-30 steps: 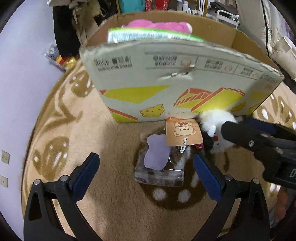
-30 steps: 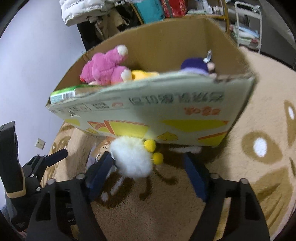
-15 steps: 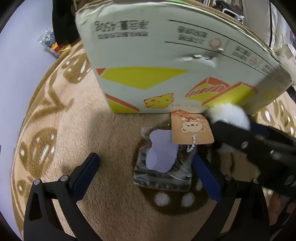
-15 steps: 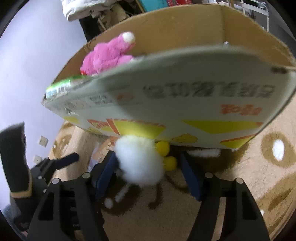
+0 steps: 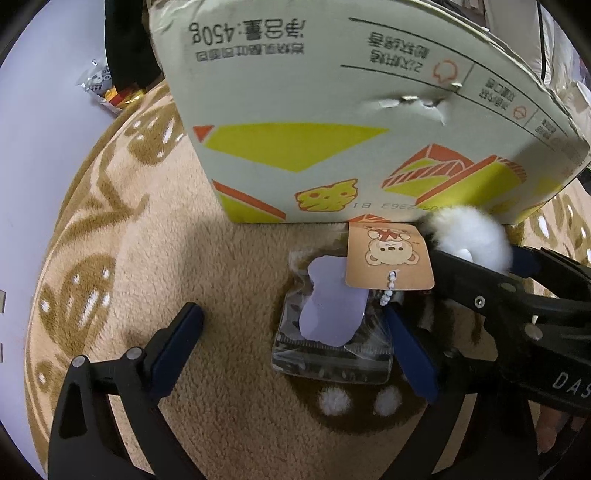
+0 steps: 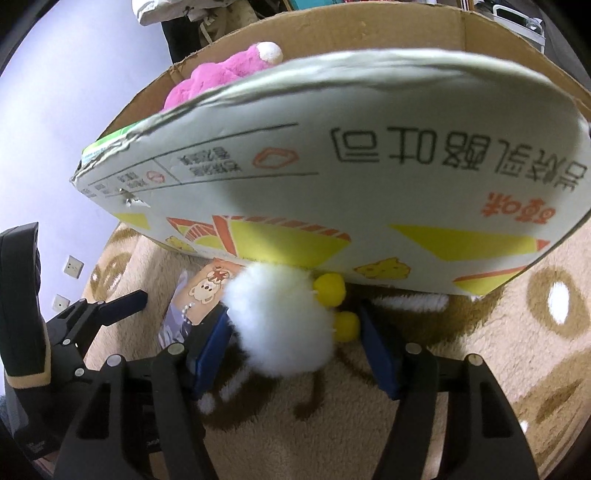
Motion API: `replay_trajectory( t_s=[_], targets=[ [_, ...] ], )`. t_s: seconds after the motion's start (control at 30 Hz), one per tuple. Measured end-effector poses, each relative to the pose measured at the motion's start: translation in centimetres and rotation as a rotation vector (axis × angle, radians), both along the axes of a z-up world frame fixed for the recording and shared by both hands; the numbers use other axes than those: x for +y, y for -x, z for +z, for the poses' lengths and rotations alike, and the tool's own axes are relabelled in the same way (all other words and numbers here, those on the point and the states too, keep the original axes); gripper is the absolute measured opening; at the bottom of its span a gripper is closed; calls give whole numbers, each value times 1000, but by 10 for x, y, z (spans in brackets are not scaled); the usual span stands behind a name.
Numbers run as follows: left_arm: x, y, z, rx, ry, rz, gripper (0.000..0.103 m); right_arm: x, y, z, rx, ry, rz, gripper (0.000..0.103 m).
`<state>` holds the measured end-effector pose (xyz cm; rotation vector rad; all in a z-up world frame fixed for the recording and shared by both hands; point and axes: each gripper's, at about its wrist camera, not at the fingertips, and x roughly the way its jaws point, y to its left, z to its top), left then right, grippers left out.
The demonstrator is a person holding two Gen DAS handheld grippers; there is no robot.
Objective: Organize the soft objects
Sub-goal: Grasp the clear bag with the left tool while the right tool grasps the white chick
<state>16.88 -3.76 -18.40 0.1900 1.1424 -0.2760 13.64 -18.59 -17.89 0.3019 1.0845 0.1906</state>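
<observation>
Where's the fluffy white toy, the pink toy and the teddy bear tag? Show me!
fluffy white toy [image 6: 280, 325], right wrist view, middle of its fuzzy body.
pink toy [image 6: 214, 79], right wrist view, its pink fur showing above the box's edge.
teddy bear tag [image 5: 389, 258], left wrist view, on the printed bear.

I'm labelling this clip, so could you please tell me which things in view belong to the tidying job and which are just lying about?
Job:
- white fluffy toy
- bagged toy with bear tag
- cardboard box
- pink plush inside it

Lying about:
- snack packets by the wall
- patterned rug
- hanging clothes
</observation>
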Motion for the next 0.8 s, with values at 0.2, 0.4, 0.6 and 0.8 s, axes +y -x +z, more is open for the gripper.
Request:
replay_trajectory(
  t_s=[0.2, 0.4, 0.6, 0.8],
  targets=[
    [-6, 6, 2, -19, -11, -11, 91, 10, 3, 0, 2, -3, 8, 56],
    [-5, 12, 8, -24, -1, -21, 79, 15, 9, 3, 3, -15, 25, 47],
    [-11, 24, 15, -35, 25, -73, 55, 20, 9, 6, -10, -5, 21, 46],
    [-11, 30, 19, -26, 54, -49, 54, 5, 13, 13, -30, 30, 5, 45]
  ],
)
